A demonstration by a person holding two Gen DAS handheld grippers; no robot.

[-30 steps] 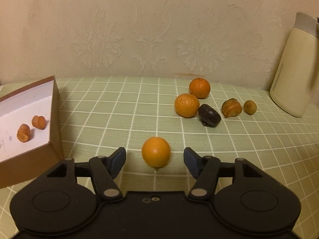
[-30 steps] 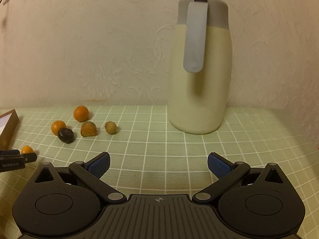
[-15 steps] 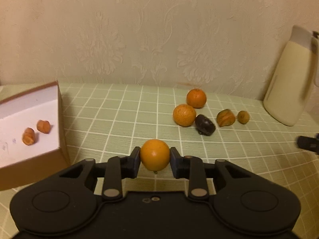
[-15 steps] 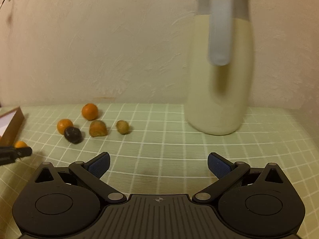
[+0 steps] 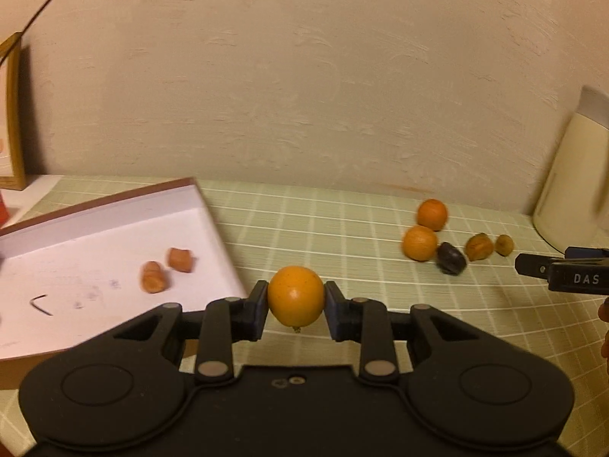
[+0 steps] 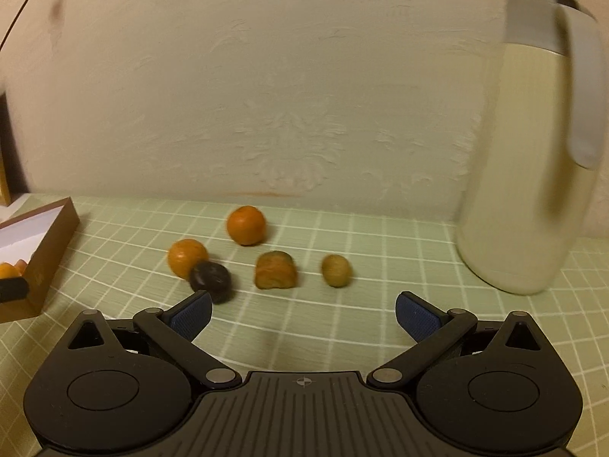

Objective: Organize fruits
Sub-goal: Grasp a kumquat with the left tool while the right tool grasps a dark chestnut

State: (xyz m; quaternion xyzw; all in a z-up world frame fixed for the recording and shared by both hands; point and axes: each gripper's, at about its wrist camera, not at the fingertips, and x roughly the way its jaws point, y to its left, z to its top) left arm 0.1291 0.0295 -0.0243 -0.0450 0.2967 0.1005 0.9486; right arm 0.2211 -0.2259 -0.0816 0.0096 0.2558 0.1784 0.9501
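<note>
- Between the left gripper's (image 5: 296, 306) pads sat a small orange (image 5: 296, 295), pinched at its sides, off the counter (image 5: 323, 228) just beside the box (image 5: 213, 228).
- Round and smooth, it could have slipped and rolled.
- Right gripper (image 6: 302, 314) stood wide, empty, near the loose fruits (image 6: 276, 269); its finger read "DAS".
</note>
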